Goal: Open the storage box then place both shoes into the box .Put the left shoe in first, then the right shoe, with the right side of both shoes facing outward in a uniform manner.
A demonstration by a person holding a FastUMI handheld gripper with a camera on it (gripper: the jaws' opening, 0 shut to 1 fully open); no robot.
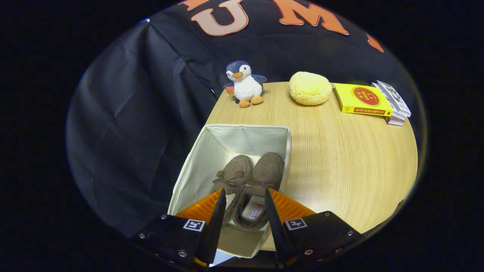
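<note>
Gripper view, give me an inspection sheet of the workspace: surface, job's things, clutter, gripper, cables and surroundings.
Surface: light wooden table, bare across its middle.
Job's things: white fabric storage box open at the table's near left edge; two brown shoes lie side by side inside it, toes pointing away from the gripper.
Clutter: plush penguin, yellow bun-shaped cushion and a yellow book on a small stack of books, all along the far edge.
Gripper: gripper open above the box, fingers apart over the shoes' heels; holding nothing.
Cables: nothing seen.
Surroundings: black cloth booth wall behind and left of the table.
</note>
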